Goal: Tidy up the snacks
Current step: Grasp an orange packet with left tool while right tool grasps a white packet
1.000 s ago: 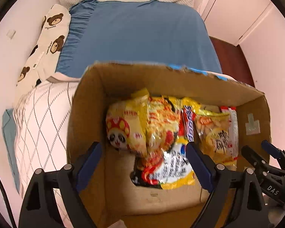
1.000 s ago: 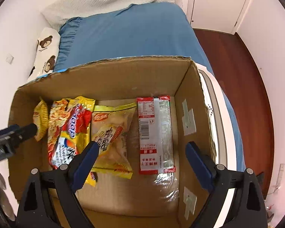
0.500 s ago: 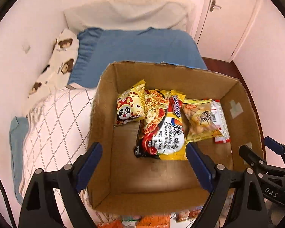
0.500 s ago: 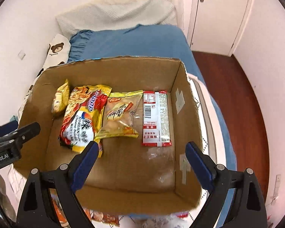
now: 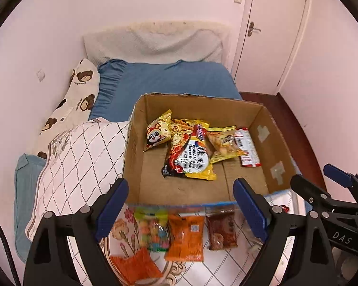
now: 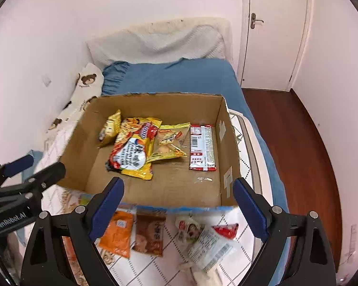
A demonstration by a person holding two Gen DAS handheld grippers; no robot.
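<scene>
An open cardboard box [image 5: 140,128] [image 6: 83,128] sits on the bed. Inside lie a panda snack bag [image 5: 158,134], a noodle packet [image 5: 191,153] [image 6: 132,151], a yellow cracker bag [image 5: 223,143] [image 6: 170,141] and a red-and-white packet [image 5: 247,146] [image 6: 201,147]. In front of the box, on the quilt, lie a candy bag [image 5: 154,230], orange packets [image 5: 186,237] [image 6: 118,232], a brown packet [image 5: 220,228] [image 6: 150,232] and a white packet [image 6: 202,237]. My left gripper [image 5: 180,202] and right gripper [image 6: 177,200] both hover above the box's near edge, open and empty.
A bear-print pillow [image 5: 76,100] and a blue blanket [image 5: 169,81] lie behind the box. A white door [image 5: 272,31] and dark wooden floor [image 6: 305,143] are on the right. A small red packet [image 6: 225,230] lies at the quilt's right side.
Both grippers have pulled back and up from inside the box. The whole box and the loose snacks in front of it have come into view. Both stay open.
</scene>
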